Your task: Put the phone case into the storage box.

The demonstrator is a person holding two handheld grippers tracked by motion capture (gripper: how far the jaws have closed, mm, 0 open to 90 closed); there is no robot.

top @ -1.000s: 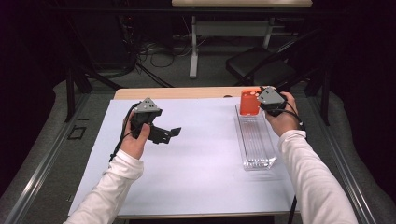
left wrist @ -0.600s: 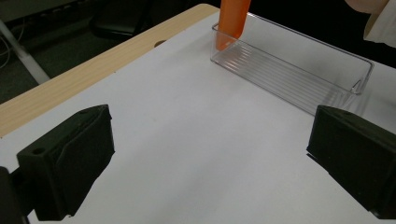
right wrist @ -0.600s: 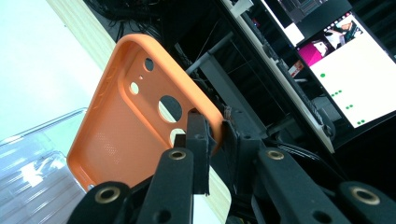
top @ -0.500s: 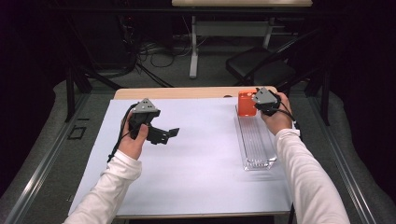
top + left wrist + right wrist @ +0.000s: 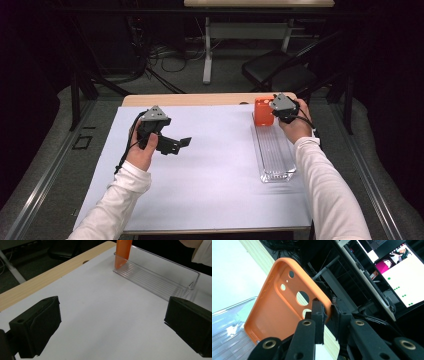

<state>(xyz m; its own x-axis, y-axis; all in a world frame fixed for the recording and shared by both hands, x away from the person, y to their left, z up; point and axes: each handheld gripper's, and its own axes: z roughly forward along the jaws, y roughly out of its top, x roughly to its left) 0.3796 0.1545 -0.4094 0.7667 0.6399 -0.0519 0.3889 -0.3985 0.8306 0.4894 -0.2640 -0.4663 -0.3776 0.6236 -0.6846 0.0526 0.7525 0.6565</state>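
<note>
At the far right of the surface [image 5: 200,200], the right gripper [image 5: 283,106] has its fingers [image 5: 318,312] pinched nearly together on the rim of an orange phone case [image 5: 263,111]. The right gripper view shows the thin edge of the case [image 5: 287,302] clamped between the two pads, close to its camera cut-outs. The case stands upright with its lower end inside the far end of a clear plastic tray [image 5: 274,150], which lies lengthwise along the right side of the white sheet; in the left gripper view the bottom of the case [image 5: 122,252] meets the ribbed floor of the tray [image 5: 160,277].

On the left side, the left gripper [image 5: 172,145] is held above the sheet, well apart from the tray. Its fingers [image 5: 37,327] stand wide open with nothing between them, just bare white sheet below.

Compared with a second ago, the right hand has shifted slightly to the left and towards the far edge, and the case with it; the grip on the case is unchanged. The left hand and its open fingers are where they were, and the tray has not moved.
</note>
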